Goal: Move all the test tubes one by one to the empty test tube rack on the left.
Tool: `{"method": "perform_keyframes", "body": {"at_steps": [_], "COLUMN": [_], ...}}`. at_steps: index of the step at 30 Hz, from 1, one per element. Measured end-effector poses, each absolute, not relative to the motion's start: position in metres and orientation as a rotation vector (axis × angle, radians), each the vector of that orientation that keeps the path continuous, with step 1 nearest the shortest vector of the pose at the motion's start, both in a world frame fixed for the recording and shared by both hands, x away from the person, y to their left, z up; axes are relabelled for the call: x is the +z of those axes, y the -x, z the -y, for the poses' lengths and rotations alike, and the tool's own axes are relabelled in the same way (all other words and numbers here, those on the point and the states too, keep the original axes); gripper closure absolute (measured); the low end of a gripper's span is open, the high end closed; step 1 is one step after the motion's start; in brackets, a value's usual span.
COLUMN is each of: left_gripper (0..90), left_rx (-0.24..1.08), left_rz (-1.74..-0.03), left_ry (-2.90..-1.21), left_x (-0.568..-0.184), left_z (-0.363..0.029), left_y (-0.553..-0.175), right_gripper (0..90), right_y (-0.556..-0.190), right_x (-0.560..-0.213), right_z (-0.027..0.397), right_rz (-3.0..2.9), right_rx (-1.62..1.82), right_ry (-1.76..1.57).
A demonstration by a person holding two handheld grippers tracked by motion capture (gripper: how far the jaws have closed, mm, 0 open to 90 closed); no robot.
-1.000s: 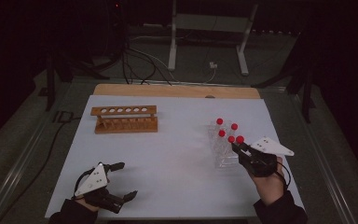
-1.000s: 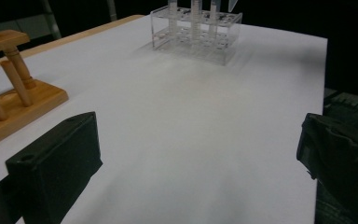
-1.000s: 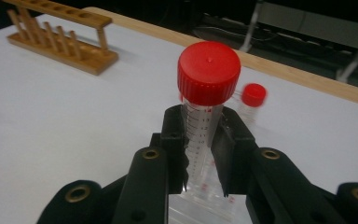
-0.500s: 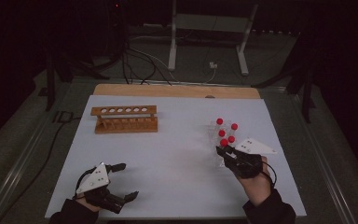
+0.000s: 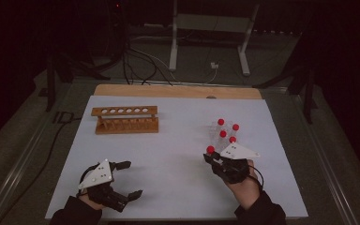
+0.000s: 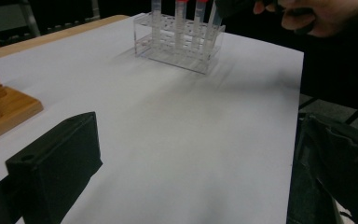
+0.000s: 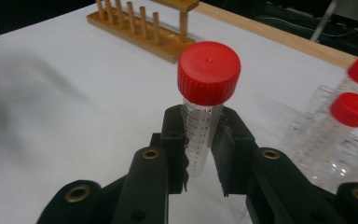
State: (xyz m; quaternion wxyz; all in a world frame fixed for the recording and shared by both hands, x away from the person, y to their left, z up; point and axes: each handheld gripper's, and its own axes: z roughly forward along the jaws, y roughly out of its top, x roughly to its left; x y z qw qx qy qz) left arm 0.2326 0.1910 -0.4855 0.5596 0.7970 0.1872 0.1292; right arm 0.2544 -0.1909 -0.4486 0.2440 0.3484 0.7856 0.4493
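Note:
My right gripper (image 5: 214, 160) (image 7: 199, 154) is shut on a clear graduated tube with a red cap (image 5: 210, 149) (image 7: 209, 72), held upright just in front and left of the clear rack (image 5: 225, 136). That rack (image 6: 182, 51) holds several more red-capped tubes (image 7: 352, 109). The empty wooden tube rack (image 5: 125, 119) (image 7: 144, 28) stands at the back left of the white mat. My left gripper (image 5: 132, 178) (image 6: 198, 126) hovers low near the front left edge, jaws wide open with nothing between them.
The white mat (image 5: 168, 150) covers a wooden table whose far edge (image 5: 178, 90) shows behind it. The wooden rack's base (image 6: 0, 107) sits left of my left gripper's jaws. Cables and a metal stand (image 5: 206, 42) lie beyond the table.
My right gripper has moved left and nearer the table's front edge with the tube in it, away from the clear rack. The left gripper has stayed put.

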Motion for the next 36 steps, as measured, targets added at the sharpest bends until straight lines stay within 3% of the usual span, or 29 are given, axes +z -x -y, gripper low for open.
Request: {"method": "perform_keyframes", "body": {"at_steps": [21, 36], "left_gripper": [1.4, 1.7], "left_rx": [0.255, 0.254], "left_rz": [-0.368, -0.339], "left_ry": [-1.869, -1.902], "left_x": [-0.442, -0.418], "left_z": [-0.160, -0.116], "left_y": [-0.252, -0.267], "right_gripper": [75.0, 75.0], "right_y": [-0.250, -0.246], "right_x": [-0.456, -0.458], "right_z": [0.174, 0.166], "right_rz": [-2.218, -2.257], "right_rx": [1.247, 1.257], "right_ry": [-0.904, -0.869]}}
